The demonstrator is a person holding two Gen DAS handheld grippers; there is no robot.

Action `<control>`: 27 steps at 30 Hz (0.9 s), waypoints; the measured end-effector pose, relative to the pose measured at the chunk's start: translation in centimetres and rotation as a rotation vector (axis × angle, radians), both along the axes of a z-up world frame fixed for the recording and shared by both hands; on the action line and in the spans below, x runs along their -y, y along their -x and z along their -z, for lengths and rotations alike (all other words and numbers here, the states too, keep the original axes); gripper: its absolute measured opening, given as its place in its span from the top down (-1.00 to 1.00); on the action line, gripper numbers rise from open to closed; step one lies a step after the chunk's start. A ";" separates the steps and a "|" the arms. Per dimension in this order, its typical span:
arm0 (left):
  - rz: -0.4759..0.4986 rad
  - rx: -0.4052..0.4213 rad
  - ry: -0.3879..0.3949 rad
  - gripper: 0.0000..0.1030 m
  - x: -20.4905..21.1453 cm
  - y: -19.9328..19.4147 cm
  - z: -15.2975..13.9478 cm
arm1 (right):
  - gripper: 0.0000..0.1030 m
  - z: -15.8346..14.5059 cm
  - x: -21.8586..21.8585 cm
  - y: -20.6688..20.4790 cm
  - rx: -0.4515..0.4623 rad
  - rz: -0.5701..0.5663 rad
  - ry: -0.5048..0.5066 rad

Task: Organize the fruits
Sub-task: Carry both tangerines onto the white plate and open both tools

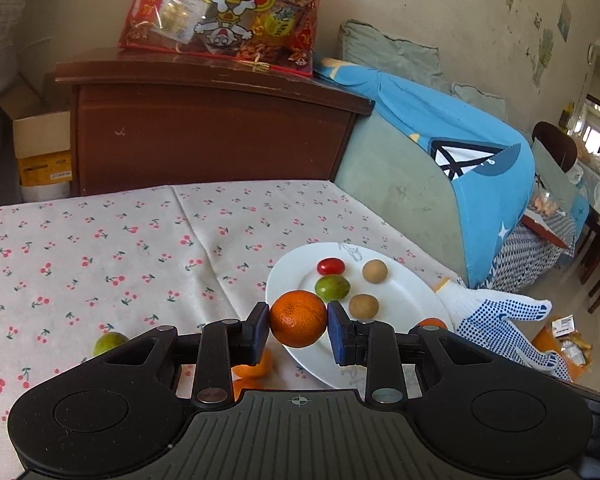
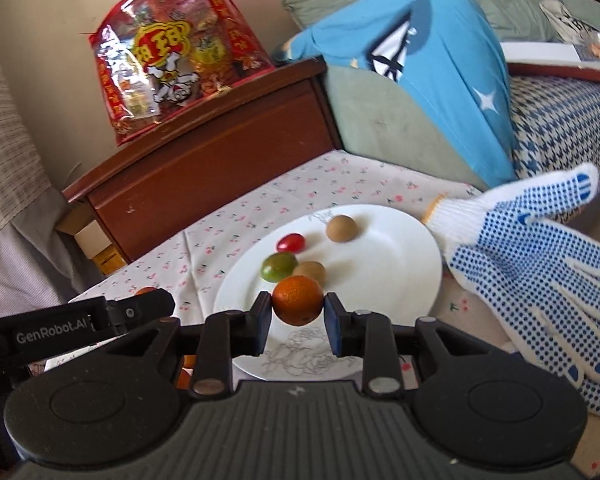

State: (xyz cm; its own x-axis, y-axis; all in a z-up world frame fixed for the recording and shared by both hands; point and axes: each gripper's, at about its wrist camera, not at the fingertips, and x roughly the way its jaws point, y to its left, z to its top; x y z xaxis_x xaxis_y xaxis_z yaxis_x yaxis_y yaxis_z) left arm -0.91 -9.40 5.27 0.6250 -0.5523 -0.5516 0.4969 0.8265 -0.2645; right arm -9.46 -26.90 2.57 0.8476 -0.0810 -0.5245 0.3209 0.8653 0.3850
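Note:
My left gripper (image 1: 298, 325) is shut on an orange mandarin (image 1: 298, 323), held above the near left rim of a white plate (image 1: 400, 300). My right gripper (image 2: 298, 307) is shut on another mandarin (image 2: 298, 305) over the plate's (image 2: 380, 272) near edge. On the plate lie a red cherry tomato (image 1: 331, 266), a green fruit (image 1: 332, 287) and two brown round fruits (image 1: 375, 271) (image 1: 364, 306). More mandarins (image 1: 254, 368) and a green fruit (image 1: 109, 343) lie on the cloth below the left gripper.
The table has a cherry-print cloth (image 1: 100, 248). A white dotted work glove (image 2: 532, 272) lies right of the plate. A brown wooden cabinet (image 1: 204, 128) with a red snack bag (image 1: 228, 12) stands behind. A sofa with a blue cloth (image 1: 460, 152) is at the right.

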 end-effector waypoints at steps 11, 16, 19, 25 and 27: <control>0.029 -0.082 0.007 0.44 2.6 -1.1 2.8 | 0.45 1.6 0.9 0.0 -0.041 0.040 -0.033; 0.027 -0.105 0.004 0.44 3.1 -1.6 3.6 | 0.43 2.1 1.2 -0.2 -0.055 0.052 -0.043; 0.024 -0.108 0.011 0.42 3.2 -1.6 3.7 | 0.39 2.2 1.3 -0.1 -0.047 0.062 -0.055; -0.001 -0.101 0.030 -0.11 2.8 -1.5 3.0 | 0.30 2.0 1.3 0.1 -0.035 0.075 -0.058; -0.009 -0.095 0.039 -0.28 2.5 -1.5 2.7 | 0.19 2.0 1.3 0.2 -0.036 0.078 -0.063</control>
